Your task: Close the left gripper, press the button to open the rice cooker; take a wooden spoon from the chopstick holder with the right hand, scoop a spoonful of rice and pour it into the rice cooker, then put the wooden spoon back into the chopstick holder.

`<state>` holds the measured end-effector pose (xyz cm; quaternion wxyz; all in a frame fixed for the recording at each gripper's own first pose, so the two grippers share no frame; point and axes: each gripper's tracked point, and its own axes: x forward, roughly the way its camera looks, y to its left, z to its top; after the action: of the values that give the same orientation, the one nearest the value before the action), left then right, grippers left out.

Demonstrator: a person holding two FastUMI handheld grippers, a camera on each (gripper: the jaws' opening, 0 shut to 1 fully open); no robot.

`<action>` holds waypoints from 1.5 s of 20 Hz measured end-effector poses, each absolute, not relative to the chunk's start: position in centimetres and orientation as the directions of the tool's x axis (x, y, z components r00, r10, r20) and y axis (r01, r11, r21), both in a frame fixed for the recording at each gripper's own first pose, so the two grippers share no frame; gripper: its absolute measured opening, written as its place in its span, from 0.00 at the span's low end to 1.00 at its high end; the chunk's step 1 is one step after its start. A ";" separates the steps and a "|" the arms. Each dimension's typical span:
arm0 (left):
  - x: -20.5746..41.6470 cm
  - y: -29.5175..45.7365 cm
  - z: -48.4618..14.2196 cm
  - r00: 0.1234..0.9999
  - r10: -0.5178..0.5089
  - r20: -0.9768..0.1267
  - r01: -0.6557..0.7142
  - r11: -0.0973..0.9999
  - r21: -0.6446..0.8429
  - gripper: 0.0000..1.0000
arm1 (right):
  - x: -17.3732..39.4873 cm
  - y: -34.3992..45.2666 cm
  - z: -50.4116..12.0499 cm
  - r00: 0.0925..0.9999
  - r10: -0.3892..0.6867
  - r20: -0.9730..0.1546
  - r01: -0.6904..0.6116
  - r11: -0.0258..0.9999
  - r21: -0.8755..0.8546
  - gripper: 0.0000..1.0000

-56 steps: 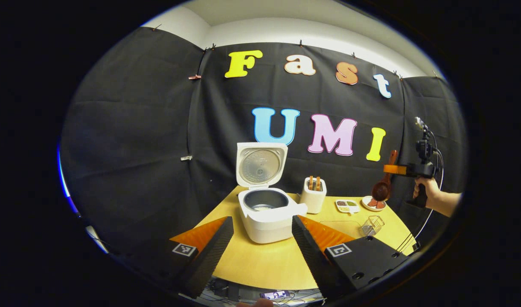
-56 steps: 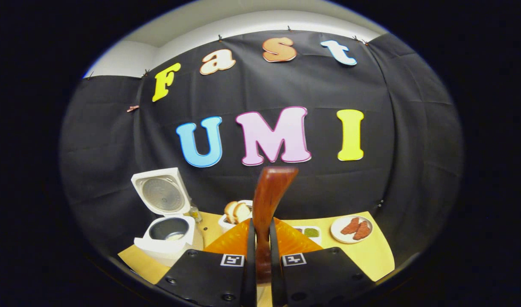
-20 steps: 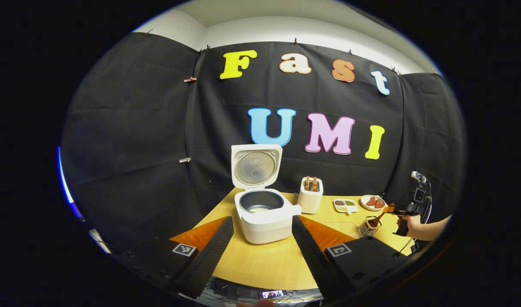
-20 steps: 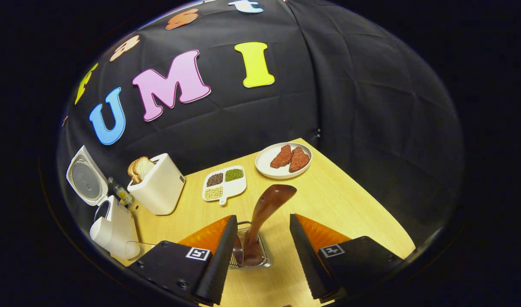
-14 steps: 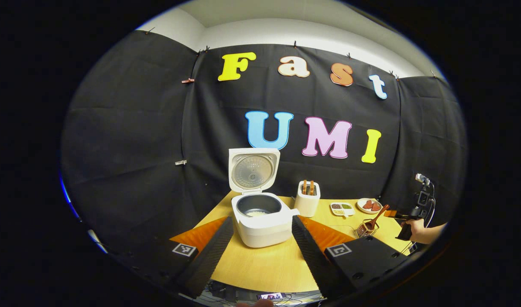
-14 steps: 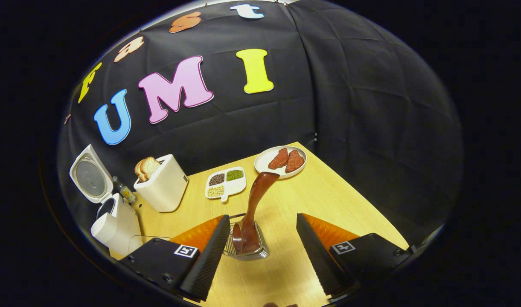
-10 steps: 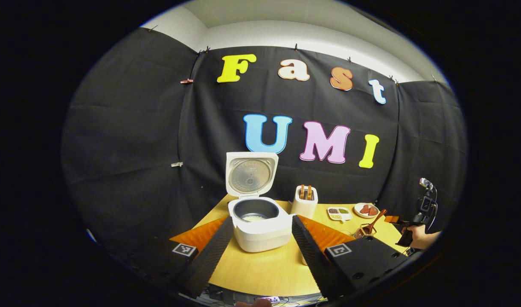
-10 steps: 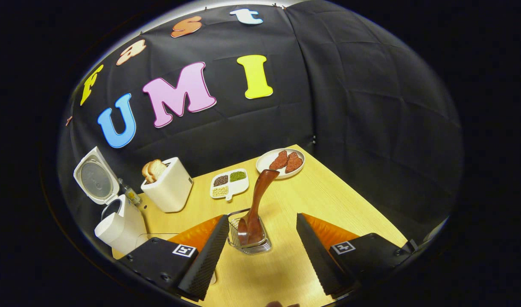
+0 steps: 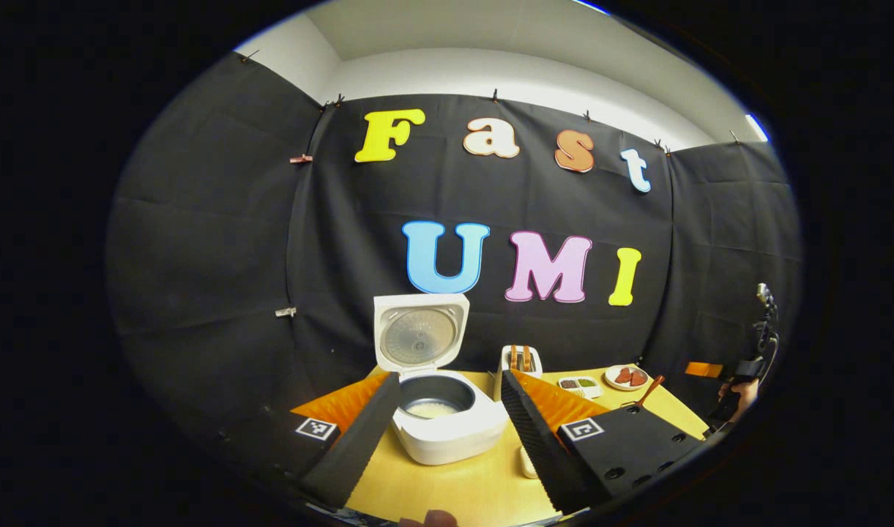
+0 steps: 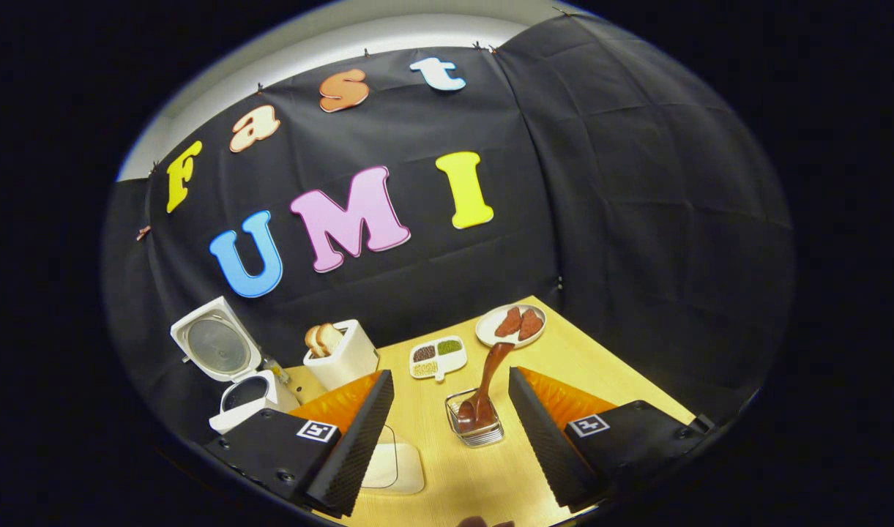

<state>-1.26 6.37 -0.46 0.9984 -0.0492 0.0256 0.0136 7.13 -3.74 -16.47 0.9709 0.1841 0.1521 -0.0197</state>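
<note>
Right gripper view has the wooden spoon point(image 10: 483, 391) standing bowl-down in the chopstick holder point(image 10: 476, 424) on the worktop point(image 10: 600, 380), handle leaning away, just ahead of the right gripper point(image 10: 447, 424), jaws wide and empty.

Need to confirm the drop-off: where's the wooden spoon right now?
In the right gripper view the wooden spoon stands bowl-down in the wire chopstick holder on the table, between the open right tongs, its handle leaning toward the plate of meat.
</note>
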 end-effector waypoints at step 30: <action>33.9 16.5 15.8 0.972 0.144 0.183 -0.120 0.983 -0.139 0.95 | -1.0 -2.7 -7.8 0.976 -0.067 -0.208 0.091 0.990 0.109 0.98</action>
<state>33.88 16.54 15.78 0.9911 -0.0634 -0.0966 0.0667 -0.96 -2.72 -7.79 0.9922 0.0590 0.1023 -0.0400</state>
